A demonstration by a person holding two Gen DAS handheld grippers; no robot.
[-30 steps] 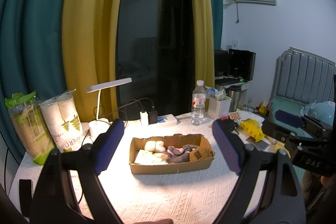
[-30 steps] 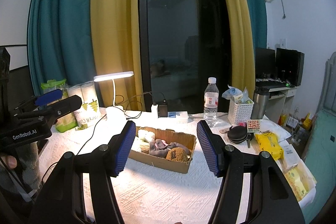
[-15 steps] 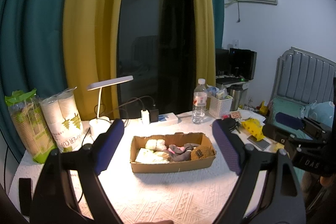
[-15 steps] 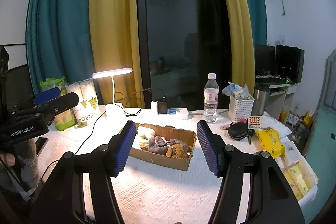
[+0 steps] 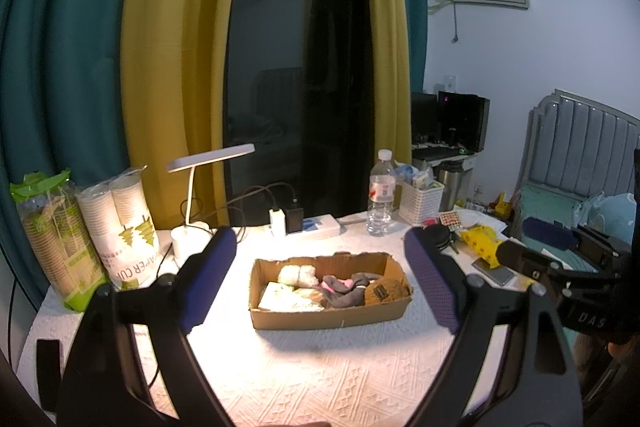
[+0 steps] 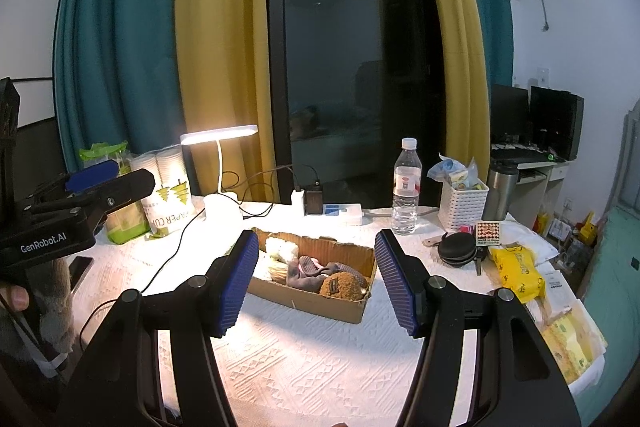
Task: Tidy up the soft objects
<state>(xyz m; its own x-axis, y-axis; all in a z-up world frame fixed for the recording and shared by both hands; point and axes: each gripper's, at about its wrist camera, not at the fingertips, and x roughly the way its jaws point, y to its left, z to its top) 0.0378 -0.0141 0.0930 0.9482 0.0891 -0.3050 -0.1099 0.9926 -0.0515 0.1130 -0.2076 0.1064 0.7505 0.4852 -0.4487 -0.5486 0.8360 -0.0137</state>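
A shallow cardboard box [image 5: 332,315] [image 6: 320,301] sits mid-table on the white cloth. Inside lie white rolled socks [image 5: 298,275] [image 6: 282,247], a pale folded cloth [image 5: 286,297], a grey and pink sock [image 5: 344,287] [image 6: 308,271] and a brown fuzzy item with a label [image 5: 386,291] [image 6: 342,283]. My left gripper [image 5: 320,281] is open and empty, held back from the box on the near side. My right gripper [image 6: 316,283] is open and empty, also short of the box. Each gripper shows at the edge of the other's view.
A lit desk lamp [image 5: 208,167], paper cup sleeves [image 5: 128,223], a power strip with cables [image 5: 304,225], a water bottle [image 5: 380,195], a white basket [image 5: 420,201], a black case [image 6: 458,251] and yellow packets [image 6: 518,273] ring the box. A phone [image 6: 78,271] lies at left.
Both grippers have drawn slightly back and up from the table; the box looks a little smaller and lower. Nothing on the table has moved.
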